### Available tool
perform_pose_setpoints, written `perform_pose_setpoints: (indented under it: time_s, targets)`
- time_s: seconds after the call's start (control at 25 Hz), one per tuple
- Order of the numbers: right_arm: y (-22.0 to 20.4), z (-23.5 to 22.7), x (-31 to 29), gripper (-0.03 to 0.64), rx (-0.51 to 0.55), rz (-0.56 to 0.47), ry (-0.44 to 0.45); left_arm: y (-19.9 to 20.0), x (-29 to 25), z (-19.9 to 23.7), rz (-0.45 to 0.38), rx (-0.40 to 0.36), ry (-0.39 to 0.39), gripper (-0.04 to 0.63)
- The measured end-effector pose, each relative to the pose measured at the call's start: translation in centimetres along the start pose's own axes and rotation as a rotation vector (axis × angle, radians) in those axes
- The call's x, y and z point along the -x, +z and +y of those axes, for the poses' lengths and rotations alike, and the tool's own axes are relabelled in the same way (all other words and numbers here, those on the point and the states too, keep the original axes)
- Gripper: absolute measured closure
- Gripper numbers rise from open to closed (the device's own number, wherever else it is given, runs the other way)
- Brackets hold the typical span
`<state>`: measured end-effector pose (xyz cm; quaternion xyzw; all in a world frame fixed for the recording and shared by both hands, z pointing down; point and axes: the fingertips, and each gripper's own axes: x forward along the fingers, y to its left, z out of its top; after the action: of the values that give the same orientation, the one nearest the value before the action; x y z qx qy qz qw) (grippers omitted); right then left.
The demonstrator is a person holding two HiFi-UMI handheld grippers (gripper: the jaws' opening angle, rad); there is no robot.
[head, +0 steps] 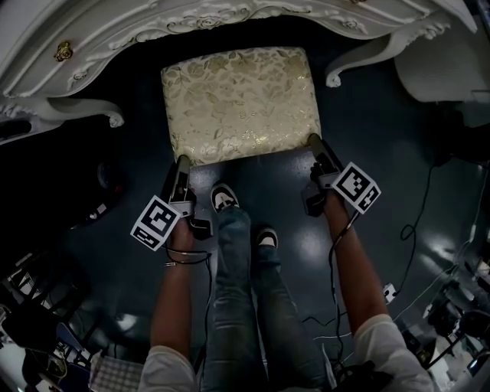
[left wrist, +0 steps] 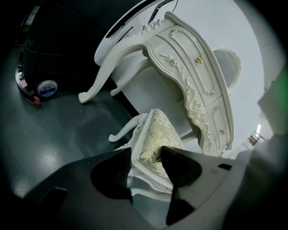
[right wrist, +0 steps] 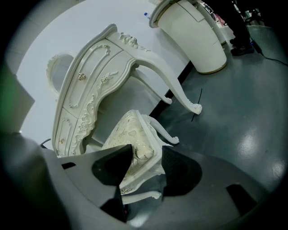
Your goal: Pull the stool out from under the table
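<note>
The stool (head: pixel 241 99) has a gold floral cushion and a white carved frame, and stands on the dark floor just in front of the ornate white table (head: pixel 153 23). My left gripper (head: pixel 182 162) is at its near left corner, my right gripper (head: pixel 314 142) at its near right corner. In the left gripper view the jaws of the left gripper (left wrist: pixel 146 164) close on the stool's (left wrist: pixel 155 134) seat edge. In the right gripper view the right gripper (right wrist: pixel 146 166) clamps the stool's (right wrist: pixel 130 130) other corner in the same way. Both views show the table (left wrist: pixel 189 67) (right wrist: pixel 94 81) behind.
The person's legs and shoes (head: pixel 223 197) stand between the two grippers, close behind the stool. Curved table legs (head: pixel 107 115) (head: pixel 341 73) flank the stool. Cables (head: pixel 413 222) trail over the floor at right. A white round cabinet (right wrist: pixel 193 31) and a tape roll (left wrist: pixel 47 88) stand off to the sides.
</note>
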<state>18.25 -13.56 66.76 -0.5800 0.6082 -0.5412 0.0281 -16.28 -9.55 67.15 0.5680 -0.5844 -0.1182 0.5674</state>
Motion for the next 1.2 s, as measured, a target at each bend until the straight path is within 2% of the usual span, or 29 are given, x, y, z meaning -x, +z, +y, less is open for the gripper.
perform_pose_setpoints:
  time_s: [0.36,0.64,0.8,1.2]
  targets:
    - [-0.25,-0.21,-0.08,0.411,-0.009,0.037,0.0,-0.1,0.04,0.2,0.007,0.0,0.019,0.376]
    - [0.03,0.01,-0.45,0.411,-0.013,0.043,0.02,0.25,0.13,-0.25,-0.016,-0.007,0.024,0.376]
    - [-0.5,-0.45,-0.24,0.411,-0.042,0.057,0.013,0.15,0.43,-0.31,0.025,-0.02,0.048,0.376]
    - [0.14,-0.05,-0.49,0.411,-0.018,0.047,-0.005,0.04,0.22,-0.2,0.025,0.019,0.032,0.376]
